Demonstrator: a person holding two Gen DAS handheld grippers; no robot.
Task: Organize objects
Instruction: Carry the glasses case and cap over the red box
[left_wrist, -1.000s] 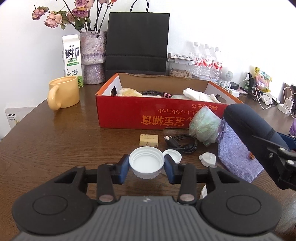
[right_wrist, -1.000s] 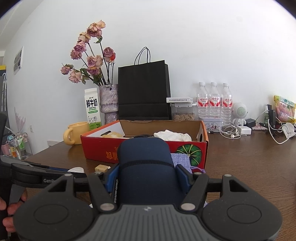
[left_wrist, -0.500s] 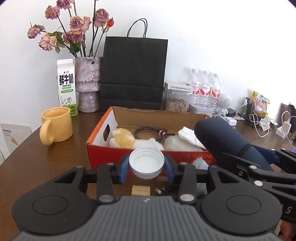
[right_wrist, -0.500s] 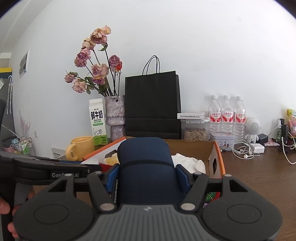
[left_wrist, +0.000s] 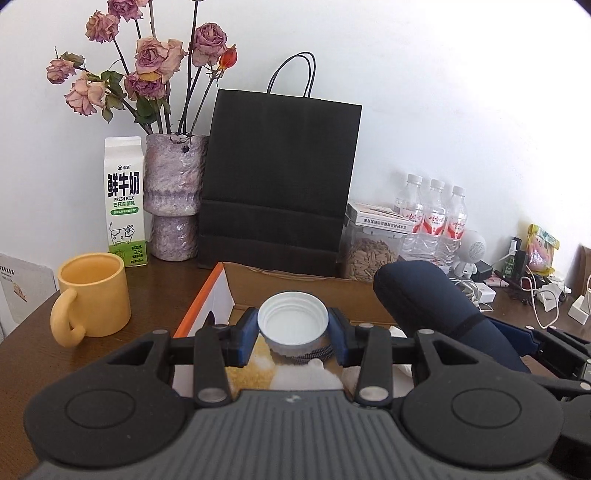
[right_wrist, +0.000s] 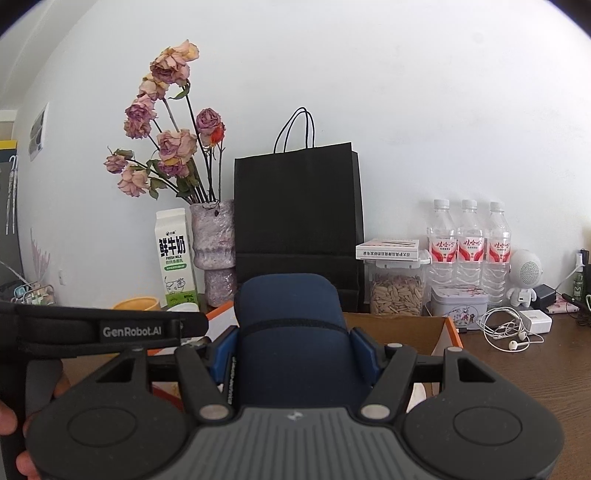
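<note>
jaws clamp navy case (right_wrist: 291, 332), long axis pointing forward.

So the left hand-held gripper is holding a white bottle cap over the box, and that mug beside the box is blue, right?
Not quite: the mug is yellow, as the left wrist view shows. The left hand-held gripper does hold the white cap over the box.
</note>
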